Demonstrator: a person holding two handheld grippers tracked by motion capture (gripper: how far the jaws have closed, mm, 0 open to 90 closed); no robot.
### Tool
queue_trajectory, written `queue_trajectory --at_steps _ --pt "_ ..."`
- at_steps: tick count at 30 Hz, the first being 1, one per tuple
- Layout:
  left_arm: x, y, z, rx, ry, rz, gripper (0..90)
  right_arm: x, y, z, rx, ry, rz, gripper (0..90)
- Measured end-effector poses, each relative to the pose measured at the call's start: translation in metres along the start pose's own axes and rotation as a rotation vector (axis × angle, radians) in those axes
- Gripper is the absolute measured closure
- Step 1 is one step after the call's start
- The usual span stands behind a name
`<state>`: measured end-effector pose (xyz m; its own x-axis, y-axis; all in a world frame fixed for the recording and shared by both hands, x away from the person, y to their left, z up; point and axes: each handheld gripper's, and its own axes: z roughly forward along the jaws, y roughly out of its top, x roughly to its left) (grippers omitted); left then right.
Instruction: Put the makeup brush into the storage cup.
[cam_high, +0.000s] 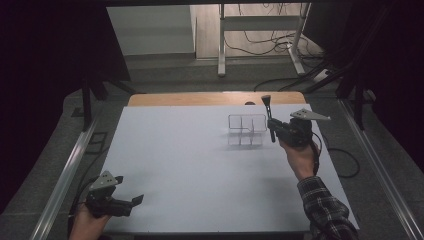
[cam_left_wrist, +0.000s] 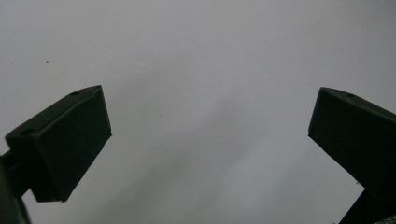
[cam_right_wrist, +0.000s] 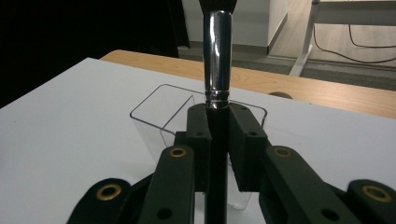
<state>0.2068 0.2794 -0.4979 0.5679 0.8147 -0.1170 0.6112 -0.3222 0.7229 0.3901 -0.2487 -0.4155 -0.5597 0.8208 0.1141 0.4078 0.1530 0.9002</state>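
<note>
R gripper (cam_high: 271, 131) clamps brush (cam_high: 267, 111) upright, right of centre, beside clear organizer (cam_high: 246, 129). L gripper (cam_high: 131, 204) agape, bottom left (idle). Judgement: centre handle over near-right compartment, lower straight, release once the brush is inside.

- My left gripper (cam_high: 131, 202) sits low at the near left corner, held in my left hand (cam_high: 89, 220); its jaws stand wide apart with nothing between them; it points level, toward the right.
- My right gripper (cam_high: 271, 125) is raised at the far right, gripped by my right hand (cam_high: 300, 155) with a plaid sleeve behind; its jaws are clamped on an upright brush handle (cam_right_wrist: 215, 154).
</note>
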Motion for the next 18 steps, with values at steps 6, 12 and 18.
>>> queue_trajectory --at_steps 6,12,18 --pt "0.0 0.0 0.0 0.0 0.0 0.001 0.0 0.0 0.003 0.007 -0.007 -0.002 -0.001 78.7" --pt "0.0 0.0 0.0 0.001 -0.002 0.002 0.0 -0.001 0.006 0.015 -0.007 -0.002 0.002 78.7" --pt "0.0 0.0 0.0 0.0 -0.002 0.004 0.0 0.0 0.008 0.022 -0.011 0.0 0.005 78.7"
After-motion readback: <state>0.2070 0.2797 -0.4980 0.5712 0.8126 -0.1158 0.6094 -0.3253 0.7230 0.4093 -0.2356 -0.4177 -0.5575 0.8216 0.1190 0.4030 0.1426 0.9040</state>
